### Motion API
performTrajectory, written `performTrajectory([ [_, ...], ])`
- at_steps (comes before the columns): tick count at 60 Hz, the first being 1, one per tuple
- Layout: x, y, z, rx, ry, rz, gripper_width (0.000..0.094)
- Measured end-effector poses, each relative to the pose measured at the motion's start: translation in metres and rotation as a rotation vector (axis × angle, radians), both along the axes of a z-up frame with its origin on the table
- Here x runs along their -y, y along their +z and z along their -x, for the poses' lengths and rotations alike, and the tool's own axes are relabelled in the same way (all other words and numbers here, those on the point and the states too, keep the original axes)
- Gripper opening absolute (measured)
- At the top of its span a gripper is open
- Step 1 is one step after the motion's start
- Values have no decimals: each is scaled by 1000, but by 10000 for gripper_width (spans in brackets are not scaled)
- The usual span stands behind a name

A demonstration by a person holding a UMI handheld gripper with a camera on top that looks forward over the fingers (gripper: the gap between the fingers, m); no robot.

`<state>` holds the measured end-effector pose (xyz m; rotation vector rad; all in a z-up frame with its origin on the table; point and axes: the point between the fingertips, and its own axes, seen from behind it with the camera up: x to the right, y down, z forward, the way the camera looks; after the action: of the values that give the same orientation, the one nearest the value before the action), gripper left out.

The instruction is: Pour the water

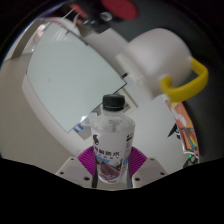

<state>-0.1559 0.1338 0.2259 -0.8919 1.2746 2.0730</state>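
Note:
A clear plastic water bottle [110,140] with a black cap [114,101] and a white label with purple print stands upright between my fingers. My gripper [111,163] is shut on the bottle's lower body, and the magenta pads [88,160] press on it at either side. Beyond the bottle to the right is a large white pitcher-like vessel [155,60] with a yellow handle [187,82].
A white table surface [40,110] lies under the bottle. A large flat pale grey panel [75,85] lies on it beyond the bottle to the left. Colourful printed items [190,135] lie at the right. Red and black objects [95,15] stand far back.

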Motion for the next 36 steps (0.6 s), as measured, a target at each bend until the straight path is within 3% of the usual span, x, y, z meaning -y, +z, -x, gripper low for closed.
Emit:
performTrajectory([
  [14, -6, -20, 6, 10, 45, 33, 378],
  [24, 3, 31, 15, 390, 61, -98, 379],
  [30, 2, 68, 1, 797, -7, -234, 378],
  [36, 3, 95, -33, 1191, -131, -331, 378],
])
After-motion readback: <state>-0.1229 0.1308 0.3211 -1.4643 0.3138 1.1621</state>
